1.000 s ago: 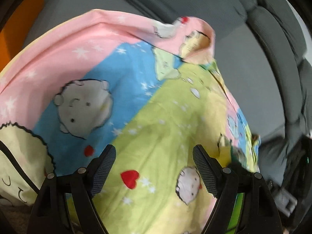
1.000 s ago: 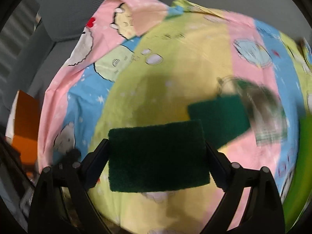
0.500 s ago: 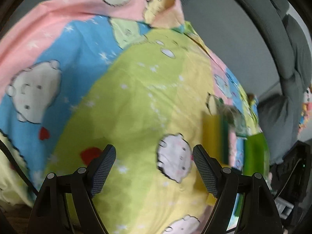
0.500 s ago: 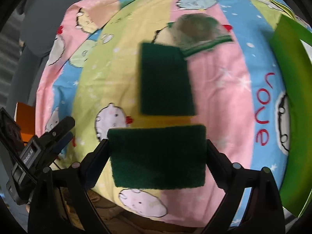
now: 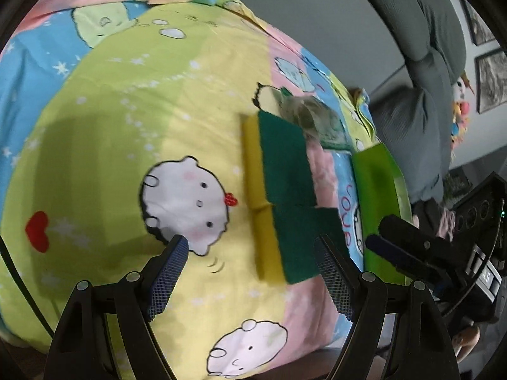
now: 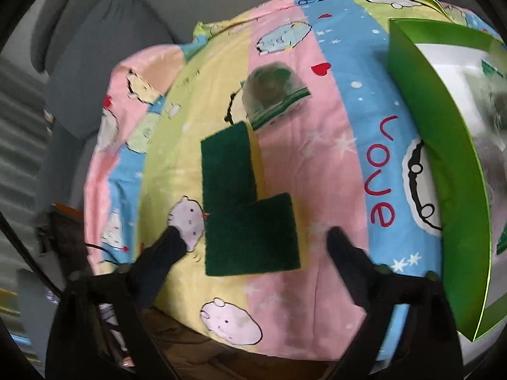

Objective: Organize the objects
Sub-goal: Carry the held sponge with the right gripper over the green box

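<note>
Two green-and-yellow scouring sponges lie side by side on a cartoon-print cloth. The near sponge [image 6: 252, 234] [image 5: 301, 243] lies flat between my right gripper's [image 6: 252, 240] open jaws, not gripped. The far sponge [image 6: 228, 164] [image 5: 283, 161] touches it. A packaged scrubber in a clear bag [image 6: 272, 95] [image 5: 317, 120] lies behind them. My left gripper [image 5: 250, 253] is open and empty above the cloth, left of the sponges.
A green box [image 6: 443, 174] [image 5: 380, 196] holding a bagged item stands at the right on the cloth [image 6: 332, 158]. A grey sofa [image 5: 427, 31] is behind. The right gripper body [image 5: 443, 253] shows at the right of the left wrist view.
My right gripper has opened and let go of the sponge, which now lies on the cloth next to the other sponge. My left gripper has swung right toward the sponges.
</note>
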Tool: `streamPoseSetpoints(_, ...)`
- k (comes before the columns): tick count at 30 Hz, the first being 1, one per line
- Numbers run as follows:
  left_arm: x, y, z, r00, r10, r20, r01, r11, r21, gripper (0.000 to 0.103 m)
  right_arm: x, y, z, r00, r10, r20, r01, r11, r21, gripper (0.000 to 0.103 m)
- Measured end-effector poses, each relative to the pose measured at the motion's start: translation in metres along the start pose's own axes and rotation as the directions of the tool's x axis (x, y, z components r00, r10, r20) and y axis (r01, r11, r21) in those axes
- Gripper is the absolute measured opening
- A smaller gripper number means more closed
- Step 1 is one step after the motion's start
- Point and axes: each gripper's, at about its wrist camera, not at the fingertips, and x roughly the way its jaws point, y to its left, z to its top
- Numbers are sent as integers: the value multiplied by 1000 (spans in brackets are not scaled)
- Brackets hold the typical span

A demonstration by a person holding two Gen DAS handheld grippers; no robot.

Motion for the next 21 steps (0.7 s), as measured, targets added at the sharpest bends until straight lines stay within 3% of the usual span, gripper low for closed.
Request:
streamPoseSetpoints(3,6,-4,-3,1000,-23,-22,23,1000,17,81,-2,-12,-3,1000,0,26,-1,1000,24,58)
streamPoseSetpoints(5,13,-10,-6,999,-7,-32,8,999,49,81,7,-20,-3,1000,-1,5,1,999,49,34)
streamPoseSetpoints(6,15,-15,-8,1000,8,-29,-6,997,73,81,10,-23,-3,1000,3,-9,-2,999,52,31)
streamPoseSetpoints(10,24,-28,-14,998,-14,-60,22,990,141,81,19,-24,-4,999,19,-42,-17,999,42,33)
streamPoseSetpoints(16,34,-47,-23,998,35,-48,-23,971,237,62,35,-27,-8,995,-8,-97,11,999,30,33)
streamPoseSetpoints(21,36,-50,-25,998,46,-35,-35,967,251,60,38,-27,-11,994,1,-112,1,1000,16,33)
